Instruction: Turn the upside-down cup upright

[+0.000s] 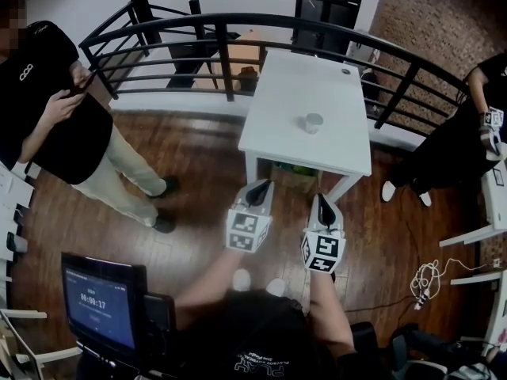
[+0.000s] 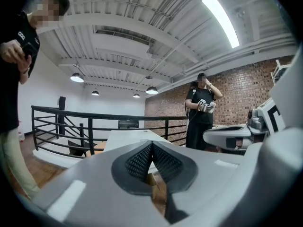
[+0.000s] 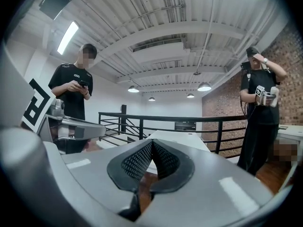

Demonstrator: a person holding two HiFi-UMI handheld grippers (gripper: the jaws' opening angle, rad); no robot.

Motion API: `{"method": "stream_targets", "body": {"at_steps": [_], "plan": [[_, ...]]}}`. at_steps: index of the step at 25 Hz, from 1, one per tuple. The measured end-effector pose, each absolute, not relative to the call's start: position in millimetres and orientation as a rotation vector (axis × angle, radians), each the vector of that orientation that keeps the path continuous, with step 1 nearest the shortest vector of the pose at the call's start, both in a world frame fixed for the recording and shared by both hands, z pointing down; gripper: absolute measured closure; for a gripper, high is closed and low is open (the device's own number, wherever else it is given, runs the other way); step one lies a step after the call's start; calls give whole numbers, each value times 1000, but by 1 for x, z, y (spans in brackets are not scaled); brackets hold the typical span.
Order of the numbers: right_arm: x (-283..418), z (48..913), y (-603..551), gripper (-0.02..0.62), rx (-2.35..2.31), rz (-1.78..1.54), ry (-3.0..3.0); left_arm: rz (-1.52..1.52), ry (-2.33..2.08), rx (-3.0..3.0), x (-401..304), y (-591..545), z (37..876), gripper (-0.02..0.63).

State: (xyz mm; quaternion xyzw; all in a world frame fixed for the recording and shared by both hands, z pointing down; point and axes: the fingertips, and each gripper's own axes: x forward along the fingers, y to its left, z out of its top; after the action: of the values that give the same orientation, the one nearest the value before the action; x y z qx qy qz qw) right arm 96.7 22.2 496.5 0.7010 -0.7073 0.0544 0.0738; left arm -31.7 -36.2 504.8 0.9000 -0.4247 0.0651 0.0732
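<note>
A small pale cup [image 1: 314, 122] stands alone on the white table [image 1: 277, 109], right of its middle; I cannot tell from here which way up it is. My left gripper [image 1: 260, 185] and right gripper [image 1: 323, 202] are both held in front of the table's near edge, well short of the cup. Both point toward the table. In the left gripper view the left gripper [image 2: 151, 144] has its pads pressed together with nothing between them. The right gripper [image 3: 152, 143] is likewise shut and empty in the right gripper view. The cup is hidden in both gripper views.
A black curved railing [image 1: 238, 30] runs behind the table. A person in black [image 1: 55, 109] stands at the left and another person [image 1: 467, 141] at the right. A monitor [image 1: 99, 303] sits at lower left; cables [image 1: 426, 279] lie on the wooden floor at the right.
</note>
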Motion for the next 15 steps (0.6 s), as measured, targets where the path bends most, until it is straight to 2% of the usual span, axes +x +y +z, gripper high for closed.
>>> {"method": "stream_targets", "body": {"at_steps": [15], "plan": [[103, 494, 21, 583, 2116, 151, -2126, 218, -1240, 2727, -17, -40, 503, 604]]}}
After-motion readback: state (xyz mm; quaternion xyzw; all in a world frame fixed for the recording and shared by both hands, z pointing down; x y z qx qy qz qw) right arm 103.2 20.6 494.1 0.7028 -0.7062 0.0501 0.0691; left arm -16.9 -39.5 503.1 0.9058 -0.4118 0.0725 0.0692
